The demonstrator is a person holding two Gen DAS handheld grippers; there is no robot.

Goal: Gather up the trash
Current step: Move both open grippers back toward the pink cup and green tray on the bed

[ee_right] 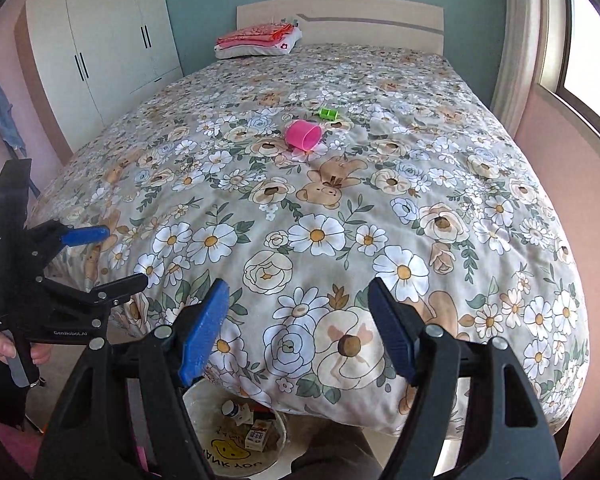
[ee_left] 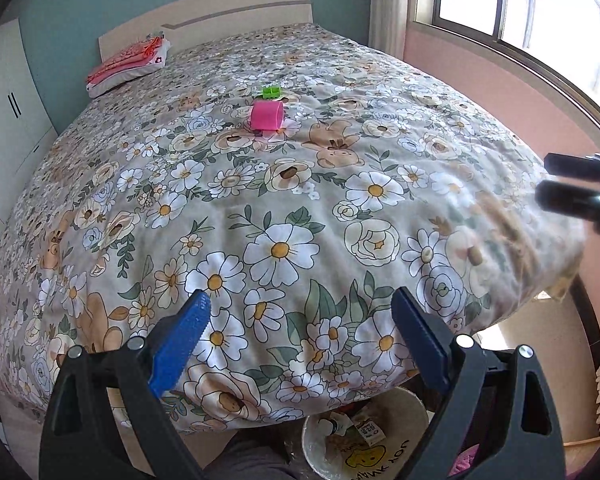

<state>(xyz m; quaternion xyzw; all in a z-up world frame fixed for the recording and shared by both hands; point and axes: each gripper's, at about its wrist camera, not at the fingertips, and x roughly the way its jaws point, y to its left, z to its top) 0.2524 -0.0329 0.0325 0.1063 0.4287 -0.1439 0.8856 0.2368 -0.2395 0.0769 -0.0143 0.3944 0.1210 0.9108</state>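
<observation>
A pink cup [ee_left: 267,116] [ee_right: 303,134] lies on its side in the middle of the flowered bed [ee_left: 300,208] [ee_right: 340,208], with a small green toy [ee_left: 272,92] [ee_right: 328,113] just beyond it. My left gripper [ee_left: 304,308] hovers open over the bed's near edge with nothing between its blue pads. My right gripper [ee_right: 300,292] is open and empty too, also above the near edge. The left gripper [ee_right: 128,256] shows in the right wrist view at the left. A white trash bin [ee_left: 312,440] [ee_right: 198,404] holding a small bottle and a carton stands on the floor below both grippers.
A folded pink-red cloth on a pillow [ee_left: 130,62] [ee_right: 260,40] lies at the headboard. A white wardrobe [ee_right: 100,48] stands left of the bed, a window [ee_left: 520,4] right of it. A hand [ee_right: 4,350] holds the left gripper's handle.
</observation>
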